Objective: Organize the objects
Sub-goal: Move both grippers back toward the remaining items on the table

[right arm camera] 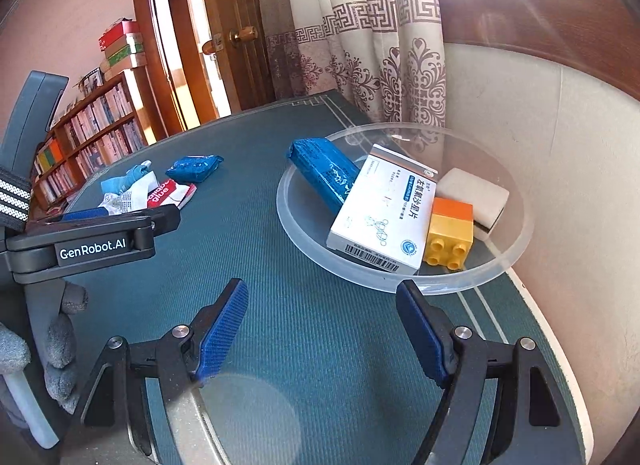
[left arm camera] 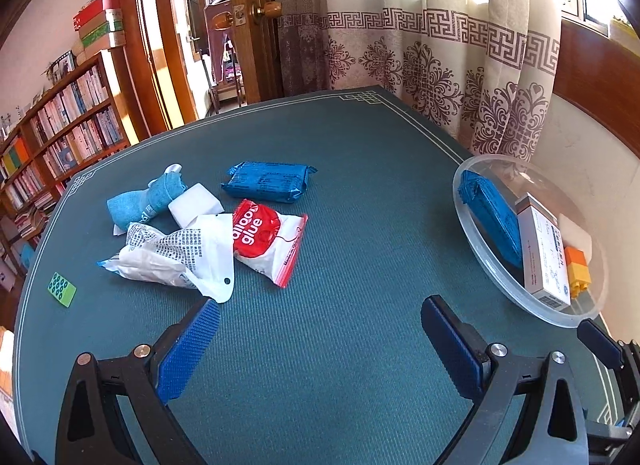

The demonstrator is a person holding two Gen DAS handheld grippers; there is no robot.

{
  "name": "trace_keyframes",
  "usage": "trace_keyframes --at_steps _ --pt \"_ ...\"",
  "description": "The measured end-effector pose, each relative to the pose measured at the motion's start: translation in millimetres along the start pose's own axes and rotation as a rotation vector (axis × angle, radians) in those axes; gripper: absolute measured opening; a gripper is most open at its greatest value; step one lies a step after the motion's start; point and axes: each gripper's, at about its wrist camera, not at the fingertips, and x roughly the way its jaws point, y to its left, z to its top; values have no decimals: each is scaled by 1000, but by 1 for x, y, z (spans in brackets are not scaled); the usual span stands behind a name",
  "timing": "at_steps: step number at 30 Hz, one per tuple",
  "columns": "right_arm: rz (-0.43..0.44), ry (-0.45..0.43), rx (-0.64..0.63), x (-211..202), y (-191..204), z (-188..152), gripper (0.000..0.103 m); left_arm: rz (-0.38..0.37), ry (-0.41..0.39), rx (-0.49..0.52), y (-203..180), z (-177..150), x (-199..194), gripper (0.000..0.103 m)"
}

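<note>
A clear round bowl (right arm camera: pixel 304 249) (left arm camera: pixel 492 281) at the table's right edge holds a blue packet (right arm camera: pixel 324 173), a white medicine box (right arm camera: pixel 384 209), an orange and yellow brick (right arm camera: pixel 450 231) and a white sponge (right arm camera: pixel 472 191). On the green table lie a blue packet (left arm camera: pixel 266 181), a red "glue" bag (left arm camera: pixel 268 241), a white printed bag (left arm camera: pixel 176 257), a blue cloth (left arm camera: pixel 140 201), a white sponge (left arm camera: pixel 196 203) and a green tile (left arm camera: pixel 62 289). My left gripper (left arm camera: pixel 320 325) is open and empty, just short of the loose pile. My right gripper (right arm camera: pixel 322 313) is open and empty before the bowl.
A patterned curtain (left arm camera: pixel 440 65) and a wall stand behind the bowl. A bookshelf (left arm camera: pixel 60 137) and a wooden door (left arm camera: pixel 248 25) are beyond the table's far edge. The left gripper's body (right arm camera: pixel 92 241) shows at the left of the right wrist view.
</note>
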Motion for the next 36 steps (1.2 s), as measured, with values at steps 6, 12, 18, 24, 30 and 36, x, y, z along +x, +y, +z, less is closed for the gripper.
trace_keyframes --at_steps 6,12,18,24,30,36 --pt "11 -9 -38 3 22 7 78 14 4 -42 25 -4 0 103" --pt "40 -1 -80 13 44 15 78 34 23 -95 55 -8 4 103" --pt "112 39 -134 34 73 22 78 75 35 -162 93 -12 7 103" --pt "156 56 -152 50 95 30 78 115 47 -231 129 -18 10 103" --pt "194 67 -204 67 120 38 78 138 67 -302 161 -22 15 103" --pt "170 77 -235 99 131 53 78 138 84 -363 179 -27 20 103"
